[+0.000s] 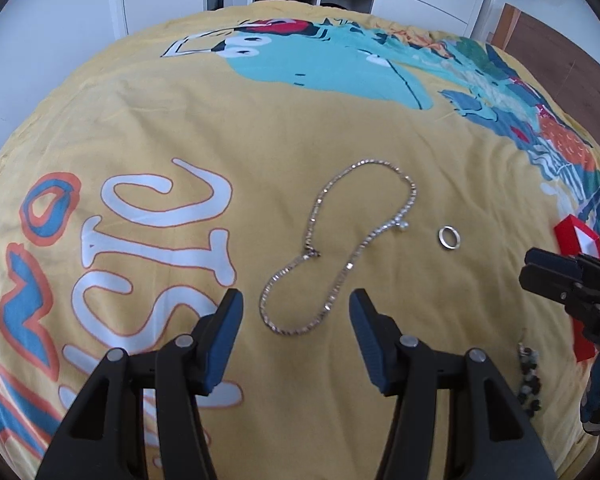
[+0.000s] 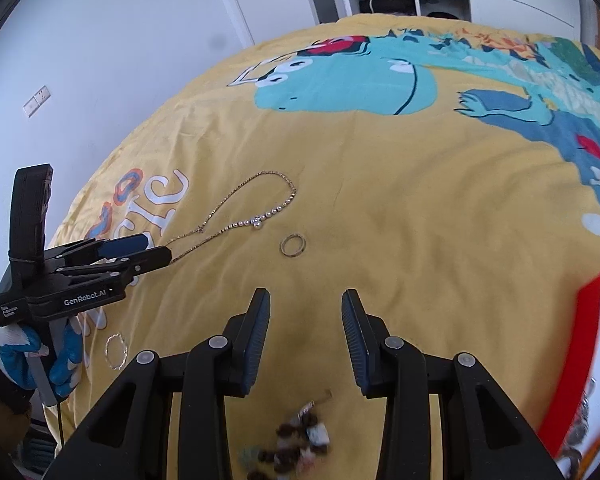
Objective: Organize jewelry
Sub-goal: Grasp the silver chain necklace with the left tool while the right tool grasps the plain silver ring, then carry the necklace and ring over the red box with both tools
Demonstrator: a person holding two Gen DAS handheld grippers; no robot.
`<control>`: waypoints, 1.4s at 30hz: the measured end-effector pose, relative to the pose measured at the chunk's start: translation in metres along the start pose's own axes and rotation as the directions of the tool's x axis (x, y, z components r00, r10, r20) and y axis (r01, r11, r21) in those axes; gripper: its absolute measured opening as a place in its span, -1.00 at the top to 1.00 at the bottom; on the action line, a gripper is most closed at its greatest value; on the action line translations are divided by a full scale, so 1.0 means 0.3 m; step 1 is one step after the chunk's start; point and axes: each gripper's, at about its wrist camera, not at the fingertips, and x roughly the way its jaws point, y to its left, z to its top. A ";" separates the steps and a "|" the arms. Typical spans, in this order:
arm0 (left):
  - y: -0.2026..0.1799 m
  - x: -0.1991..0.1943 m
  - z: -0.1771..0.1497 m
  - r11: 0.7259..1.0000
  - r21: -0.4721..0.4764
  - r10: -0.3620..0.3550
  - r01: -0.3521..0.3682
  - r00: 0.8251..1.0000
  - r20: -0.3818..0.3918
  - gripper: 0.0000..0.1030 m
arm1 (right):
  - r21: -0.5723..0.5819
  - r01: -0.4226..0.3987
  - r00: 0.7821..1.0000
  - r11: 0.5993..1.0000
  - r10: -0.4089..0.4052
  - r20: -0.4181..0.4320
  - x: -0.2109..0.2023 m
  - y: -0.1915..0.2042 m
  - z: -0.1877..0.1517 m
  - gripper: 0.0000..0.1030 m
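A silver chain necklace with a small pearl pendant lies in a loop on the yellow bedspread. My left gripper is open, and the near end of the loop shows between its fingertips. From the right wrist view, the left gripper hovers at the end of the necklace. A silver ring lies to the right of the chain. My right gripper is open over bare cloth, short of the ring. A dark bead bracelet lies under its fingers.
A red box with white lining and more jewelry sits at the right edge; the red box is behind the right gripper. A thin bangle lies near a gloved hand. White wardrobes and a door stand beyond the bed.
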 end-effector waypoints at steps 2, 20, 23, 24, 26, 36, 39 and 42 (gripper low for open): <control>0.005 0.029 -0.001 1.000 0.008 -0.011 0.011 1.000 -0.010 -0.03 | -0.011 -0.008 1.000 1.000 0.008 -0.010 0.047 0.009 0.016 0.28; -0.031 0.121 -0.001 0.994 0.112 0.026 -0.022 0.999 -0.032 0.09 | -0.074 0.021 0.997 0.997 -0.026 -0.071 0.276 0.048 0.099 0.60; -0.045 0.115 -0.006 0.992 0.125 0.028 -0.024 0.999 -0.027 0.44 | -0.075 0.014 0.997 0.997 -0.020 -0.078 0.274 0.047 0.095 0.60; -0.050 0.114 -0.007 0.992 0.127 0.026 -0.022 0.999 -0.028 0.58 | -0.078 0.013 0.997 0.997 -0.019 -0.079 0.270 0.048 0.093 0.60; -0.066 0.110 -0.010 0.991 0.135 0.023 -0.019 0.999 -0.029 0.78 | -0.078 0.008 0.997 0.997 -0.014 -0.080 0.261 0.050 0.087 0.60; -0.089 0.037 -0.005 0.997 0.075 0.018 -0.016 1.000 -0.015 0.93 | -0.043 -0.035 0.999 0.998 0.034 -0.023 0.127 0.032 0.073 0.61; -0.114 -0.012 -0.003 0.998 0.062 0.011 -0.011 1.000 0.002 0.93 | -0.030 -0.043 0.999 0.999 0.043 -0.003 0.070 0.029 0.060 0.61; -0.143 -0.067 0.005 0.999 0.052 0.005 -0.006 1.000 0.023 0.93 | -0.021 -0.043 0.999 0.999 0.044 0.014 0.001 0.025 0.040 0.61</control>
